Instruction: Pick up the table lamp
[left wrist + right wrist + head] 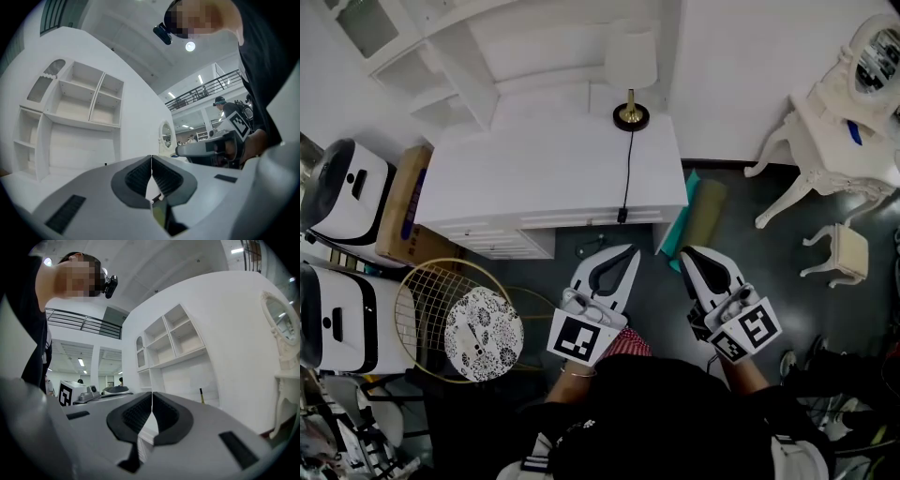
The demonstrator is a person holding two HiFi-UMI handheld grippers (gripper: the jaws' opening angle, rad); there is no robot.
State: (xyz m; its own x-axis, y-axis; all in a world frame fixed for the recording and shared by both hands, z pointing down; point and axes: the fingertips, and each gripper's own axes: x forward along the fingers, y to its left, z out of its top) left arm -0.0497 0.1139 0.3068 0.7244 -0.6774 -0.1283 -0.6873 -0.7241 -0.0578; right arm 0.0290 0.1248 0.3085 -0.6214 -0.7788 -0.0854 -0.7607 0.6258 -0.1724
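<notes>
Head view puts the table lamp upright at the back edge of the white desk, close against the wall. Its black cord runs across the top and over the front edge. We hold both grippers above the dark floor in front of the desk, well apart from the lamp. The left gripper and the right gripper sit side by side, each with its jaws pressed together on nothing. A rolled mat lies by the desk's right corner, and a racket lies off to the left.
</notes>
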